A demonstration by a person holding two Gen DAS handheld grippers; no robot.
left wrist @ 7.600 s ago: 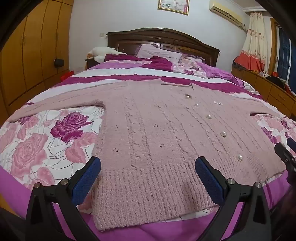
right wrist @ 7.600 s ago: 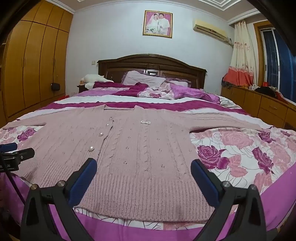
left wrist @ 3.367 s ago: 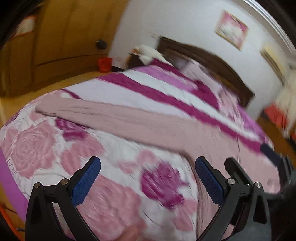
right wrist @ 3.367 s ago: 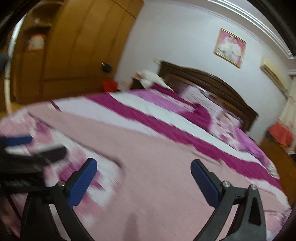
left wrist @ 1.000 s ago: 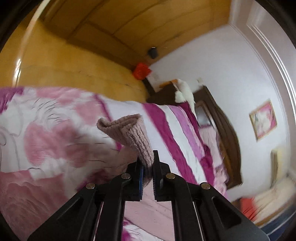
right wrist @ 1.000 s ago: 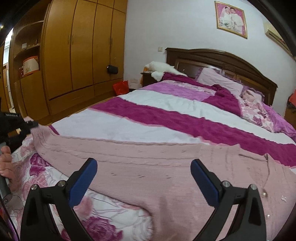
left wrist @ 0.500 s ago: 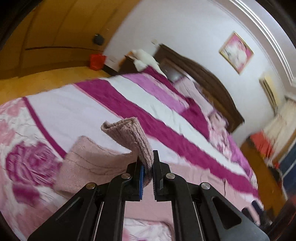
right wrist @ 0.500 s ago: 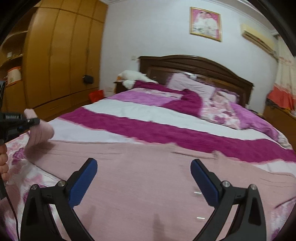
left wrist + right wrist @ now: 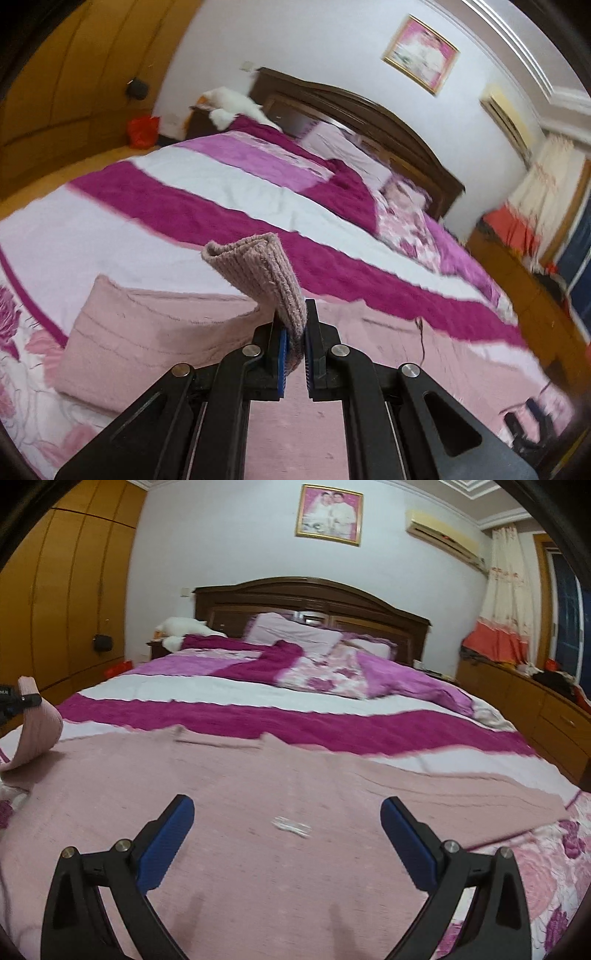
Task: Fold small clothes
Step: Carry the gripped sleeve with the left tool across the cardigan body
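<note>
From my right gripper (image 9: 287, 840), the pink cardigan's (image 9: 258, 812) near hem runs off the bottom edge. A small pale object (image 9: 291, 826) between my fingers is too blurred to identify. Left of it, my left gripper (image 9: 22, 699) is cut by the frame edge.

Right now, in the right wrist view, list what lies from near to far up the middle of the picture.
right gripper → pink sweater → magenta stripe of the bedspread → pillow → headboard → framed photo
</note>
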